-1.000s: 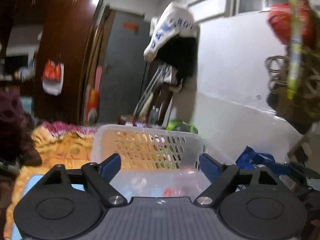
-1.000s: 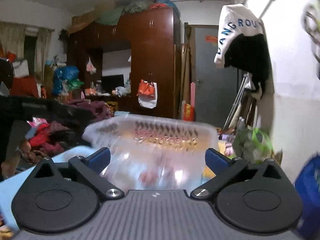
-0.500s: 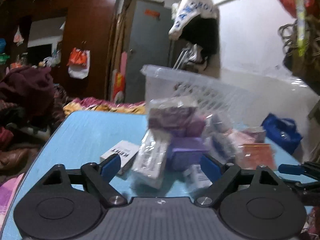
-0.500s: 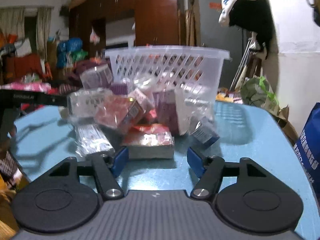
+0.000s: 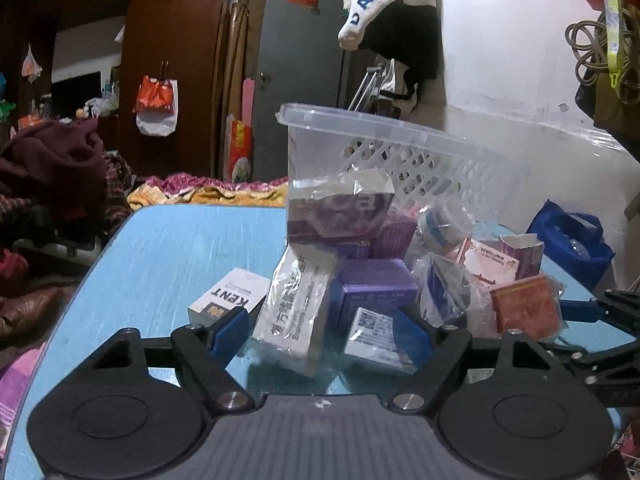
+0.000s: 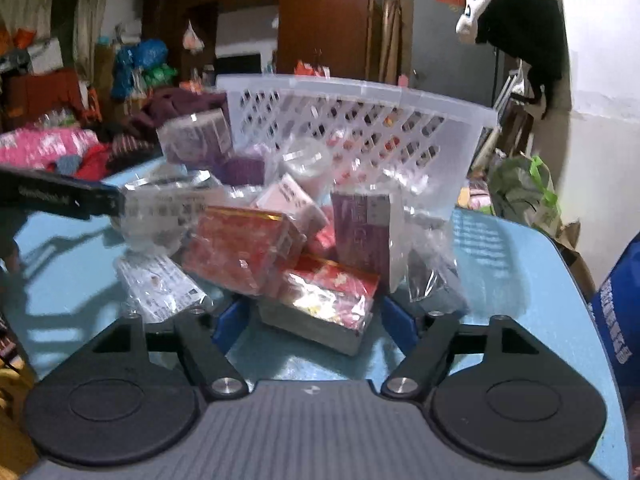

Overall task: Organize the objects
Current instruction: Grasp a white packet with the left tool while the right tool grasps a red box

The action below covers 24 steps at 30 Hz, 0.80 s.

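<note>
A pile of small boxes and plastic-wrapped packets lies on the blue table point(image 5: 160, 260) in front of a clear perforated basket point(image 5: 400, 148) point(image 6: 360, 120). My left gripper point(image 5: 320, 334) is low at the pile's near edge, its jaws closing. A white bagged packet point(image 5: 292, 312) and a small blue-white box point(image 5: 372, 336) sit between them, and I see no pad pressing. A white KENT box point(image 5: 228, 296) lies just left of it. My right gripper point(image 6: 314, 328) has its jaws opening around a red-and-gold wrapped box point(image 6: 320, 304), with gaps on both sides.
A blue bag point(image 5: 572, 240) point(image 6: 616, 320) stands at the table's right edge by the white wall. Heaps of clothes point(image 5: 60, 168) lie beyond the left edge. A green bag point(image 6: 524, 188) sits behind the table. Bare tabletop point(image 6: 500, 260) shows right of the pile.
Both views dropped from the basket's rim to the table, and the pile now shows in front of the basket. The right jaws narrowed sharply, and the left jaws narrowed a little.
</note>
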Available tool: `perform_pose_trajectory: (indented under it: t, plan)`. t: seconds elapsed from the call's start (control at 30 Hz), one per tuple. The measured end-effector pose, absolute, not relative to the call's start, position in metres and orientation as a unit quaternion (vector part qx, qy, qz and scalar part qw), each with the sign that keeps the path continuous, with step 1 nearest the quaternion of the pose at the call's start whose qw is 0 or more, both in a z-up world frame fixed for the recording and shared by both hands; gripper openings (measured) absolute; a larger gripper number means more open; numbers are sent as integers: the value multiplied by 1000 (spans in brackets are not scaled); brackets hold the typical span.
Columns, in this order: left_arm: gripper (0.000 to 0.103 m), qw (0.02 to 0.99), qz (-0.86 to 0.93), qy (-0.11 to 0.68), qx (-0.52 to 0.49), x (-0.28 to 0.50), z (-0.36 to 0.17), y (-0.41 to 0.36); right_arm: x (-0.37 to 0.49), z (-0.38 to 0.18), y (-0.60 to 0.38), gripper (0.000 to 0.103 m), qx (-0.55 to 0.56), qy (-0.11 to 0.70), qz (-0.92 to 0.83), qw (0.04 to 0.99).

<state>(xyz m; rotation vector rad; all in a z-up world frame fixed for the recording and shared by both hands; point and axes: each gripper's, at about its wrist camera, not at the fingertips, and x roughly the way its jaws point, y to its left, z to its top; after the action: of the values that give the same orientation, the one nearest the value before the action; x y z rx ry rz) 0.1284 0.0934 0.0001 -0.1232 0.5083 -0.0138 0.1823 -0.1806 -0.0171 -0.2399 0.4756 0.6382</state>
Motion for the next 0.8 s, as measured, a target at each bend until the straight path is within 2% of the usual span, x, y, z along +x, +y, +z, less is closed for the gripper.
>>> perform_pose_trajectory:
  t: [0.03,0.13,0.17,0.2,0.27,0.57,0.67,0.8]
  plan:
    - [83,965,-9,254,-64,128,-1,93,181,-18,-182,69,-117,228,311,915]
    - [83,963,-15,258,-79,128,-2,98,174,-19,-188,68,-112,214,302,922]
    - [80,963,-14,255,-83,126,-3,100,171,-19,-195,68,-103,209,299,925]
    - [68,965,-9,246,-88,123,-3,101,168,-18,-199,68,-94,206,298,927]
    - [60,969,9,229,-96,116,-4,106,160,-18,-215,68,-70,200,297,931]
    - [60,965,24,245,-88,122,-3,99,147,-9,-241,68,-38,180,294,938]
    - [38,966,19,243,-90,122,-3,102,146,-10,-238,68,-41,180,298,937]
    - [38,970,17,227,-90,114,-4,103,145,-11,-240,68,-38,177,300,937]
